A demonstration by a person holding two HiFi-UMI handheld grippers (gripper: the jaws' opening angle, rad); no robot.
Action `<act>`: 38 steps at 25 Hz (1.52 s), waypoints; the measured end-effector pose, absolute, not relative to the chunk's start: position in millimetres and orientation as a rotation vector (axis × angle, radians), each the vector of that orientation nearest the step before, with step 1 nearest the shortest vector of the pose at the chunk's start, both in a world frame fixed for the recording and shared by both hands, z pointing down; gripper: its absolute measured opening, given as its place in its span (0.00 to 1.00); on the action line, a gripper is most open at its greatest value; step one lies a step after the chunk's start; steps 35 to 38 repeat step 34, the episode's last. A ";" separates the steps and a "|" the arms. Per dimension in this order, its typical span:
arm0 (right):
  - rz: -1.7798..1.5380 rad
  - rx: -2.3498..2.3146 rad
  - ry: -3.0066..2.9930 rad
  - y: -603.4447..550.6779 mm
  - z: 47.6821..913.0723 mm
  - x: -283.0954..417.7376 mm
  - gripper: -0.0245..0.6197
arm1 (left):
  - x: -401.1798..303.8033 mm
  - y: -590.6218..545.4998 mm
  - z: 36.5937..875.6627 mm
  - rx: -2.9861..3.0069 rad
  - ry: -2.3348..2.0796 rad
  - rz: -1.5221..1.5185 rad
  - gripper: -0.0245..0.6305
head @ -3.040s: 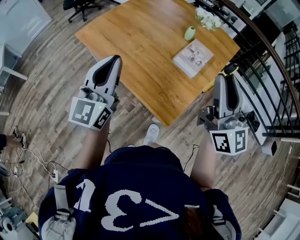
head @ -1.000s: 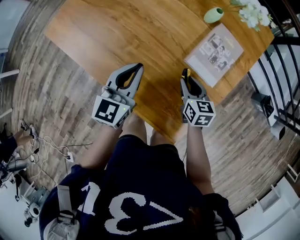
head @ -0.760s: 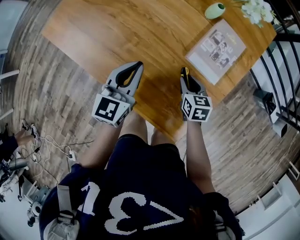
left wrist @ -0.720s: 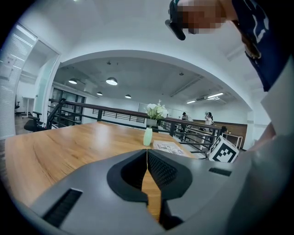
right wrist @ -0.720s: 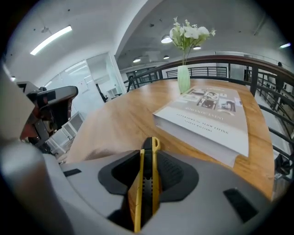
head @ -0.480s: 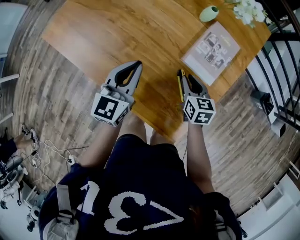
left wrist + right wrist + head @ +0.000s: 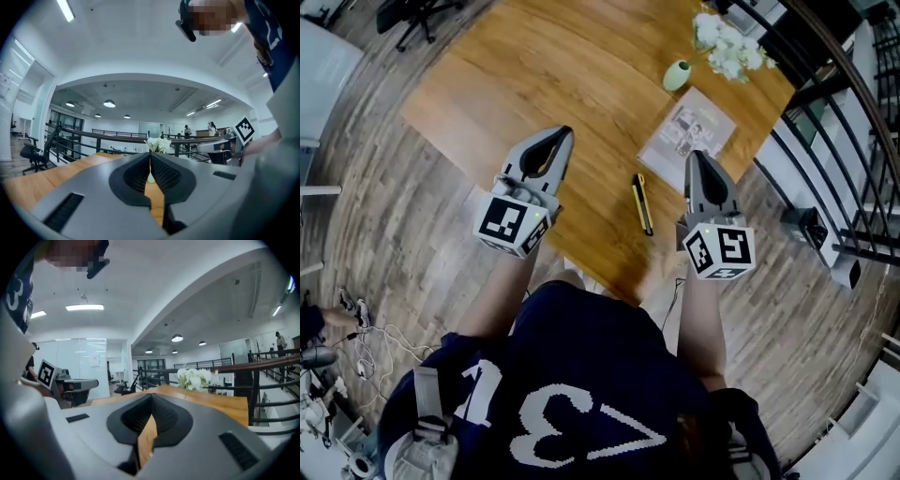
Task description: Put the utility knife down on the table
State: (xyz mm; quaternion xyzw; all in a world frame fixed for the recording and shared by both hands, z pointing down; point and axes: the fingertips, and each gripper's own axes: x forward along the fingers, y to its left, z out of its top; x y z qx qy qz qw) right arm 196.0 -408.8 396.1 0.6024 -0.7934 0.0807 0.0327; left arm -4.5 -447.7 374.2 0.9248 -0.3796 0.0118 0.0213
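Observation:
The utility knife (image 7: 642,203), black with a yellow edge, lies flat on the wooden table (image 7: 534,84) near its front edge, with nothing touching it. My right gripper (image 7: 698,156) hangs above and to the right of the knife. Its jaws are closing and meet at the tips (image 7: 151,397) with nothing between them. My left gripper (image 7: 563,133) hovers to the left of the knife, also shut (image 7: 150,154) and empty. Both grippers point roughly level across the table.
A booklet (image 7: 686,139) lies beyond the knife, with a small green vase (image 7: 678,75) and white flowers (image 7: 722,45) behind it. A black railing (image 7: 825,141) runs along the table's right side. An office chair (image 7: 412,14) stands at the far left.
The right gripper let go of the knife, which now rests on the table. Both grippers rose, the right one more, and it drew off to the right and shut.

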 end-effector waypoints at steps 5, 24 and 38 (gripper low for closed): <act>0.041 1.958 -2.513 -391.2 320.5 207.6 0.07 | -2.7 -442.4 334.6 2.917 -1.198 -0.043 0.06; -0.155 1.979 -2.568 -342.6 260.6 198.8 0.07 | -13.3 -403.0 290.7 2.967 -1.227 -0.140 0.06; -0.183 1.990 -2.587 -333.5 249.8 195.6 0.08 | -16.3 -394.7 284.5 2.980 -1.221 -0.150 0.06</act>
